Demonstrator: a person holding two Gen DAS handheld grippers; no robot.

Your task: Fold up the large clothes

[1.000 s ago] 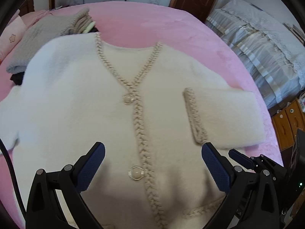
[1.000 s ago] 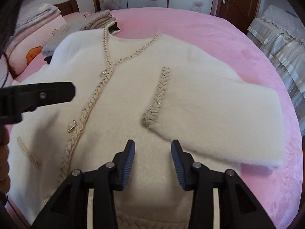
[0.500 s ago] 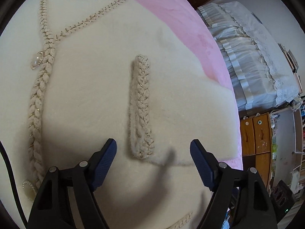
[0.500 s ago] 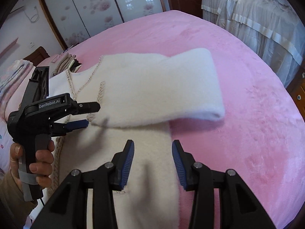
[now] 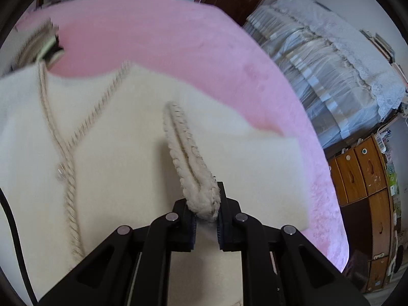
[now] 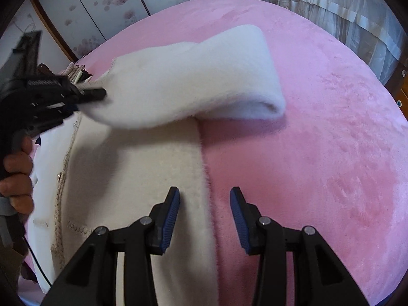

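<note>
A cream fluffy cardigan (image 5: 114, 158) with braided trim lies front up on the pink bed (image 5: 178, 38). My left gripper (image 5: 206, 219) is shut on the braided cuff (image 5: 193, 168) of its right sleeve and holds it lifted above the body. In the right wrist view the sleeve (image 6: 193, 81) arches up from its fold to the left gripper (image 6: 99, 94). My right gripper (image 6: 204, 216) is open and empty, low over the cardigan's right side edge (image 6: 204, 178), its jaws either side of that edge.
A stack of folded clothes (image 5: 38, 43) lies at the far left of the bed. A second bed with a pale frilled cover (image 5: 331, 58) and a wooden drawer unit (image 5: 364, 191) stand to the right. Sliding doors (image 6: 102, 5) are behind.
My left gripper has closed on the sleeve cuff and raised it off the cardigan. My right gripper has opened wider and moved over the cardigan's side edge.
</note>
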